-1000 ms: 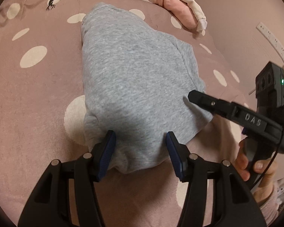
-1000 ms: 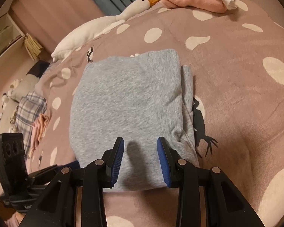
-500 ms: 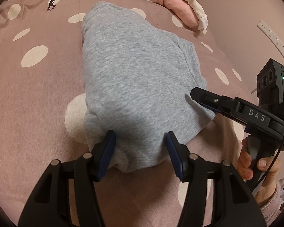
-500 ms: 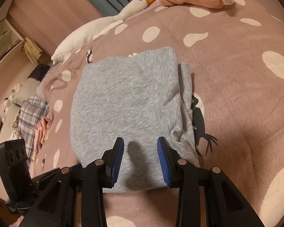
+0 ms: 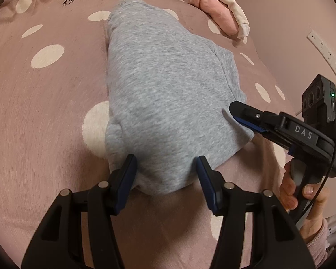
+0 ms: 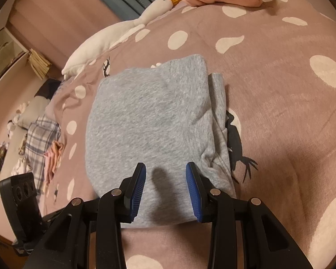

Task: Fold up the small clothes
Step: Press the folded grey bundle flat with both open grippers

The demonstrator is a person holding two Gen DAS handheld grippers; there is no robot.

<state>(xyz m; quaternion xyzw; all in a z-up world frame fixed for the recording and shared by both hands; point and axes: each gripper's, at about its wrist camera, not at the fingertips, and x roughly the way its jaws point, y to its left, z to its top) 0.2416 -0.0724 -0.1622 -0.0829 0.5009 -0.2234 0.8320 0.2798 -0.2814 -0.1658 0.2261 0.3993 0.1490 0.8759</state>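
Left claw (image 5: 166, 171) and right claw (image 6: 165, 180) are both spread over the folded grey sweatshirt (image 5: 165, 94); judge it soft, light, limp; pinch its thick near edge through all layers.

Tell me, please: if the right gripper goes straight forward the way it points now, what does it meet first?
Probably the folded grey garment: the right gripper has its jaws open over the near edge, though its height above the cloth is unclear.

A white plush goose (image 6: 114, 35) lies on the polka-dot bedspread (image 6: 280, 103), with a power strip (image 5: 327, 53) on the wall.
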